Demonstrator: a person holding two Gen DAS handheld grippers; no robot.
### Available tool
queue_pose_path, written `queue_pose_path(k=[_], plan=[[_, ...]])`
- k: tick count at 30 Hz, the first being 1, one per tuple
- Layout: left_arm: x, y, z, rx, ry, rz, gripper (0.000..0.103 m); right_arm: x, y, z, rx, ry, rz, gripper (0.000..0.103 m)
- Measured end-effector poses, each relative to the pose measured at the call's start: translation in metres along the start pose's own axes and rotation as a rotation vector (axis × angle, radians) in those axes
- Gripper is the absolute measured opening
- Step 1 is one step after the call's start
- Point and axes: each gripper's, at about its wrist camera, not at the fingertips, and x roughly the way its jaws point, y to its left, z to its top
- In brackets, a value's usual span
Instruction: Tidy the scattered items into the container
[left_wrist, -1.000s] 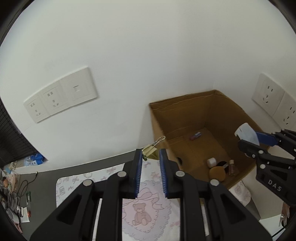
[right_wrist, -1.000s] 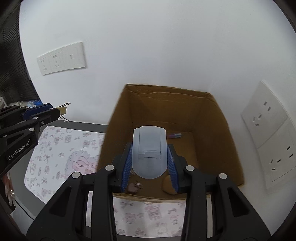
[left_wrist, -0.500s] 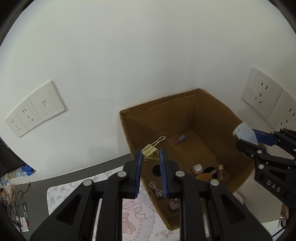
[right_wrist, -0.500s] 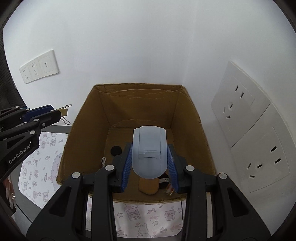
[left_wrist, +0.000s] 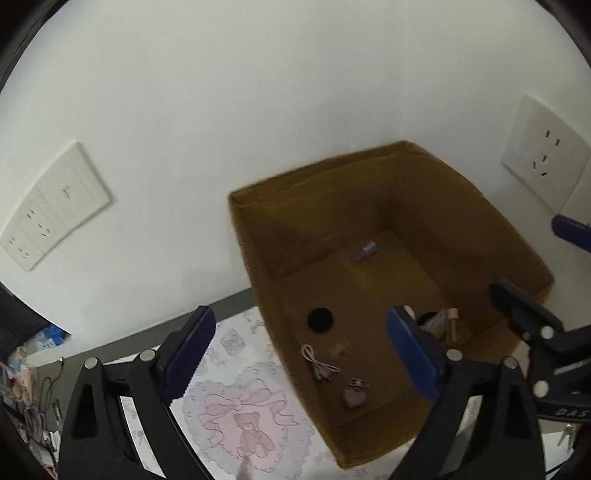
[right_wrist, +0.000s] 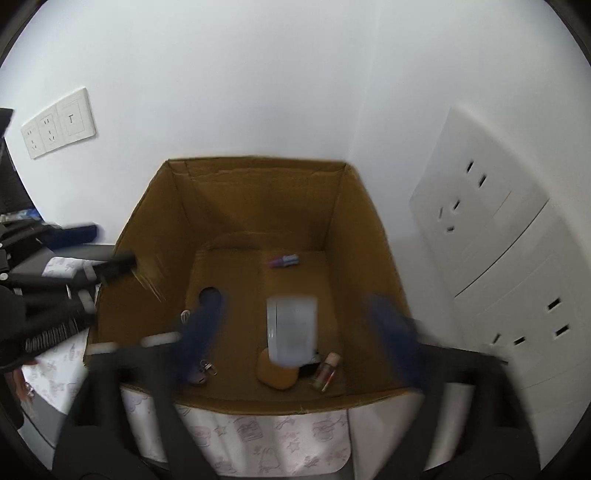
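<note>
A white printer (right_wrist: 291, 330), clamped a second ago, now drops blurred into the cardboard box (right_wrist: 373, 236) as the right gripper (right_wrist: 301, 336) springs open around it. At nine o'clock, the left gripper (left_wrist: 301, 350) opens too, its yellow clip gone from the jaws.

White wall (left_wrist: 258, 92), wall sockets (right_wrist: 491, 236), switch panel (left_wrist: 55, 206), teddy-bear patterned mat (left_wrist: 243, 417), dark tabletop (left_wrist: 122, 350)
</note>
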Motion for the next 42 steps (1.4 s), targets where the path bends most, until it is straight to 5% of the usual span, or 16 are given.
queue_pose_path(k=[19,26,42], plan=[[0.003,0.006,-0.002,-0.013,0.027,-0.001,0.093,-0.011,0.005,0.001,0.001,-0.028,0.0,0.103],[0.005,0.011,-0.01,-0.059,0.098,0.018,0.093,-0.013,0.007,0.001,0.013,-0.011,0.02,0.103],[-0.092,0.05,-0.064,-0.256,0.073,0.133,0.093,-0.088,0.06,-0.009,-0.057,-0.037,0.085,0.103]])
